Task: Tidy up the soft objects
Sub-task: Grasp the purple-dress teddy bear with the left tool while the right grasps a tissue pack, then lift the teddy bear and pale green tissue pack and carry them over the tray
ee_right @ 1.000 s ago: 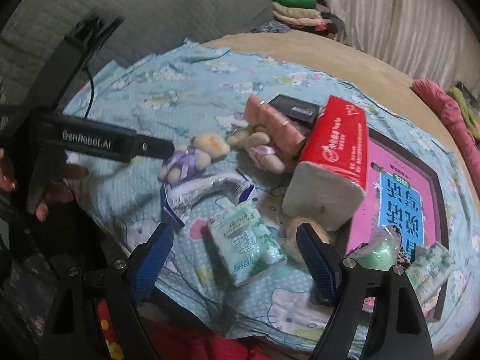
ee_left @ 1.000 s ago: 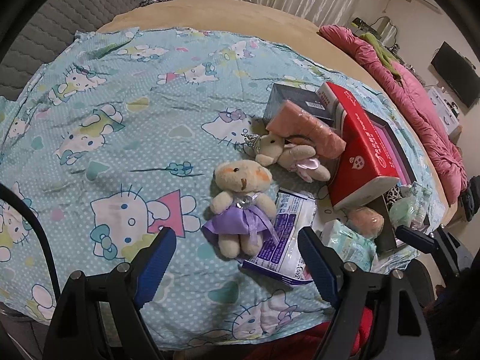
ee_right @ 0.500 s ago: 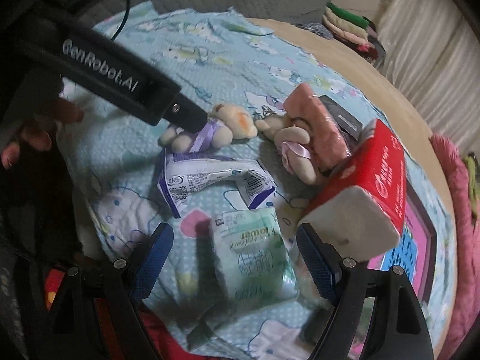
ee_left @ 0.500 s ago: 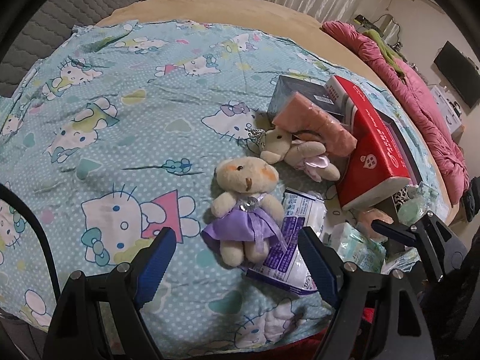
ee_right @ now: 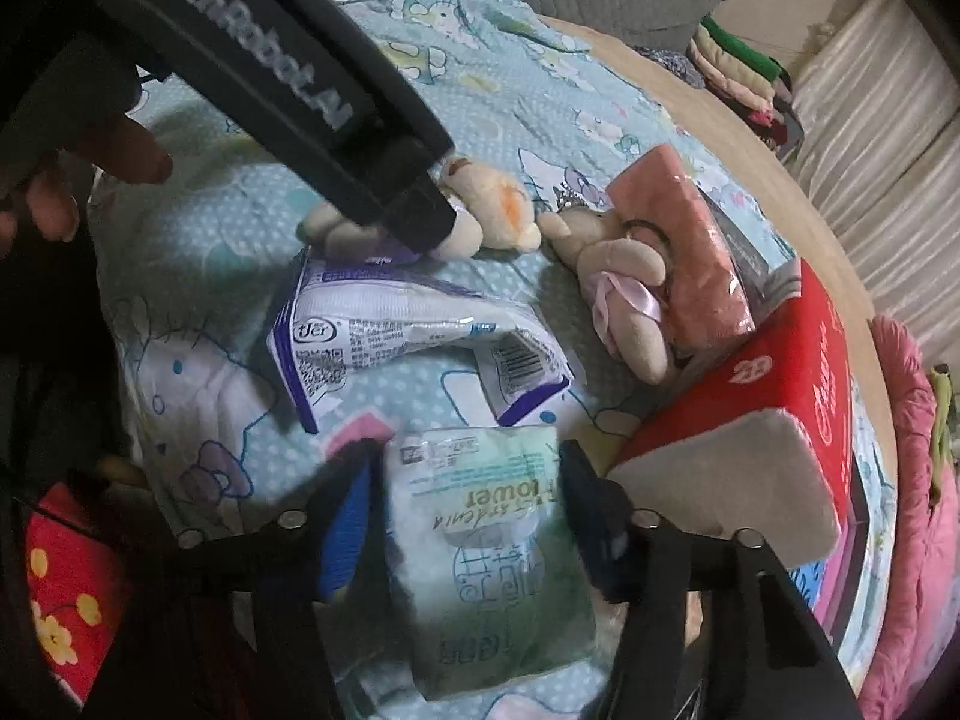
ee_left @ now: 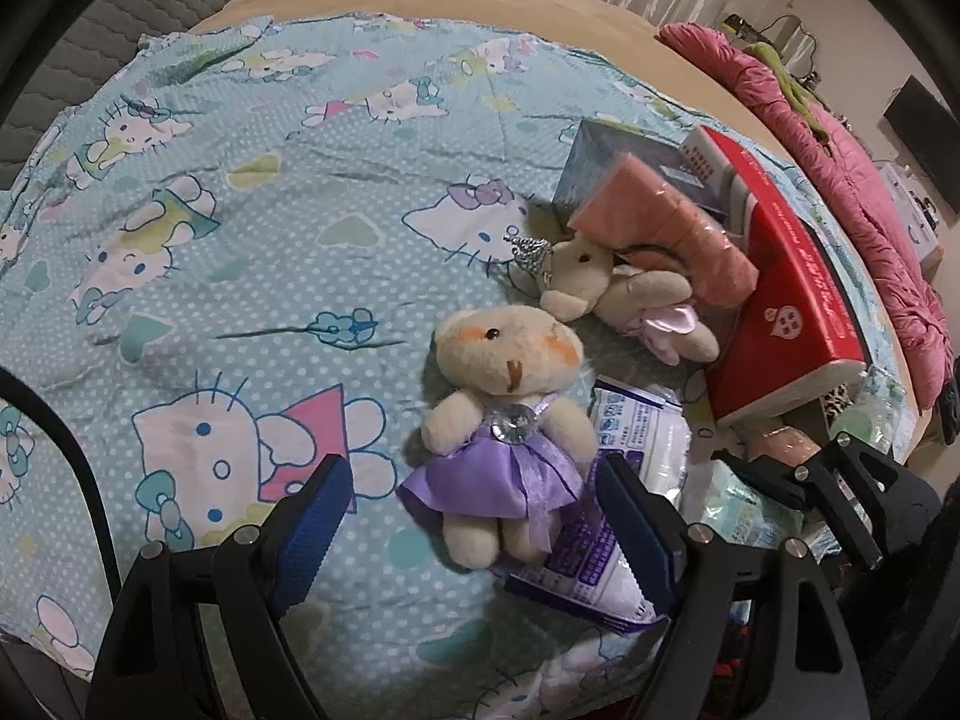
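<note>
Plush bear in a shiny purple satin dress (ee_left: 501, 420) lies face-up on the cartoon-cat bedsheet (ee_left: 240, 252), long axis head at 12 o'clock, feet at 6. Left gripper (ee_left: 471, 516), jaws spread wide, straddles its legs w/o touching. Second fuzzy bear w/ pink bow (ee_left: 624, 300) lies at 1 o'clock, tilted, touching a pink wrapped pack (ee_left: 666, 228). Crinkly white-purple packet (ee_left: 624, 480) touches the first bear at 3 o'clock. Open sheet from 9 to 12. Right gripper (ee_right: 459, 516), jaws apart, flanks a soft green tissue pack (ee_right: 492, 552); contact unclear. Red box (ee_right: 774, 390) crowds 2 o'clock.
</note>
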A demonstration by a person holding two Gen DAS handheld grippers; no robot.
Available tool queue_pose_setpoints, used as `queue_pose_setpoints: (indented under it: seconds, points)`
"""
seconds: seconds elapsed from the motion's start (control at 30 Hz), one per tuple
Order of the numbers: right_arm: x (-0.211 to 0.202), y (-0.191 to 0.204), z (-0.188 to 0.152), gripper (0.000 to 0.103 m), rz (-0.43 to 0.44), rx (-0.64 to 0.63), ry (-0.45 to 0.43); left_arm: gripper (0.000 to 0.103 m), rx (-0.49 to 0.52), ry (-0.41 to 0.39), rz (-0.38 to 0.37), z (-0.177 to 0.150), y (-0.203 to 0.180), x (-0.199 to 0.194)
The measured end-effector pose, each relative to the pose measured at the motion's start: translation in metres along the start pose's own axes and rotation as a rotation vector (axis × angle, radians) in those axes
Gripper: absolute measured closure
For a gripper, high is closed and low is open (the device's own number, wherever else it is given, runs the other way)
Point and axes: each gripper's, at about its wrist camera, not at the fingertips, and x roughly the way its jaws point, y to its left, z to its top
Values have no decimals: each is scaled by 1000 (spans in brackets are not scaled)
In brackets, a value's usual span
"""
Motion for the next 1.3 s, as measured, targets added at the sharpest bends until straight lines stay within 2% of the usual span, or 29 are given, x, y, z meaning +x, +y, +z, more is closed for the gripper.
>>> queue_pose_setpoints:
  seconds: [0.23, 0.33, 0.43, 0.5, 0.6, 0.7, 0.9, 1.03, 1.13, 1.3]
  points:
    - [4, -24, 7, 52, 12, 93, -51, 20, -22, 17, -15, 8, 0, 14]
    - [0, -35, 9, 53, 2, 132, -78, 24, -11, 15, -8, 12, -3, 18]
    - [-4, -46, 14, 53, 3, 168, -110, 37, -6, 26, -32, 16, -7, 26]
    - [-6, -50, 17, 54, 4, 188, -131, 52, -5, 40, -54, 17, -10, 31]
    - [-15, -47, 16, 54, 7, 222, -155, 62, 1, 47, -68, 17, -14, 35]
    - [-24, -53, 15, 54, 27, 268, -186, 67, 12, 39, -64, 15, -16, 34]
    - [-37, -62, 13, 54, 59, 338, -233, 70, -24, -1, -104, 10, -10, 21]
    - [-46, -61, 8, 54, 63, 363, -245, 70, -45, -64, -127, 11, -4, 0]
    - [-53, -61, 6, 54, 61, 377, -259, 70, -45, -100, -119, 11, -2, -15]
    - [-69, -63, 3, 54, 64, 400, -290, 70, -42, -111, -132, 8, -5, -32]
